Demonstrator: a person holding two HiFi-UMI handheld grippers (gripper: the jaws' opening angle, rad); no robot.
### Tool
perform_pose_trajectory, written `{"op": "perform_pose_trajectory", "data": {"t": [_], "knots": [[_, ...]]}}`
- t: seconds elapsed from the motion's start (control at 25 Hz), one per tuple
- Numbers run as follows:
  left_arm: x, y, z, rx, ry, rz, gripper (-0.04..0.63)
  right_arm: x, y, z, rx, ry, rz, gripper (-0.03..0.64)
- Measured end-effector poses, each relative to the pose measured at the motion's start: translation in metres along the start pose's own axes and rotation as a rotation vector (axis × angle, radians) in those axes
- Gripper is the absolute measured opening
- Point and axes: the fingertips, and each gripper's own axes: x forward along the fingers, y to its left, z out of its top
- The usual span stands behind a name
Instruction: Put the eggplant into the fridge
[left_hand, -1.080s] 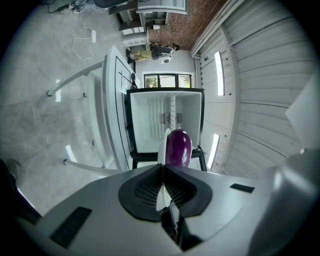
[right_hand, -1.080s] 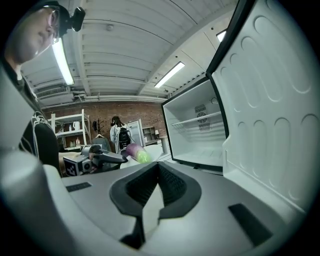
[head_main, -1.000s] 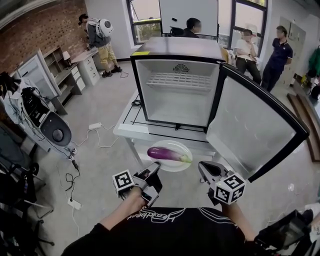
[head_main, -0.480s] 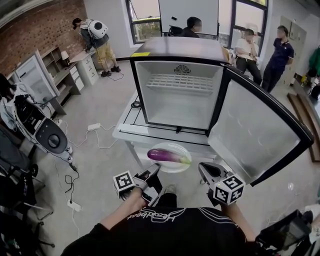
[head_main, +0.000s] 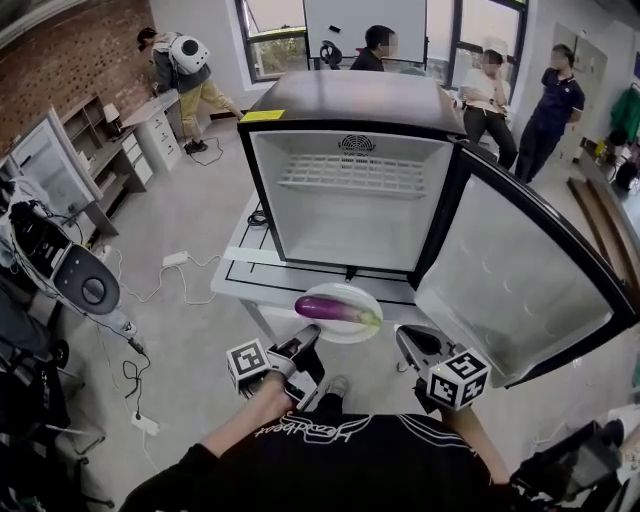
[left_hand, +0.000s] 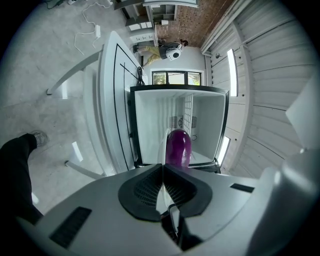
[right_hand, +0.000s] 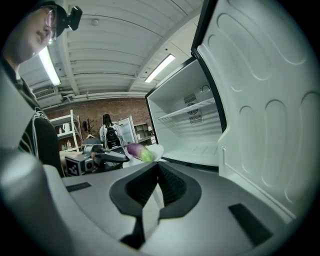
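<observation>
Grey concrete floor (head_main: 190, 210) and one brick wall (head_main: 70, 50) frame a workshop where four people keep to the far side: one person with a backpack (head_main: 180, 60) bent over a desk at the left, one seated person (head_main: 375, 48) behind the fridge, one person in white (head_main: 485, 85) sitting at the right and one person in dark clothes (head_main: 552, 100) standing beside them. One white tabletop (head_main: 238, 275) carries one small fridge (head_main: 345, 225), whose single door (head_main: 510, 285) is swung wide to the right; one wire shelf (head_main: 350, 172) spans the upper part of the inside. One purple eggplant (head_main: 335, 310) with a green stem end lies on one white plate (head_main: 345, 336) at the near edge of the tabletop, outside the fridge and just in front of its open mouth. Two hand-held grippers hover just short of the plate, one on each side. The left hand-held gripper (head_main: 311, 333) has its jaws clenched together with nothing between them and the eggplant straight ahead of it. The right hand-held gripper (head_main: 403, 338) is likewise clenched and empty, near the door.
</observation>
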Motion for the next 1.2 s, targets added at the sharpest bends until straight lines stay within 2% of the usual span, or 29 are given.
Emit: {"op": "perform_pose_trajectory", "data": {"t": [0.52,1.2], "knots": [[0.082,-0.012,0.074,-0.012,0.012,0.028,0.017,0.078,-0.049,0.036,0.024,0.025,-0.006,0.008],[0.154,0.024,0.147,0.019,-0.029,0.133,0.018,0.154,-0.081,0.040,0.055,0.082,0.000,0.008]]}}
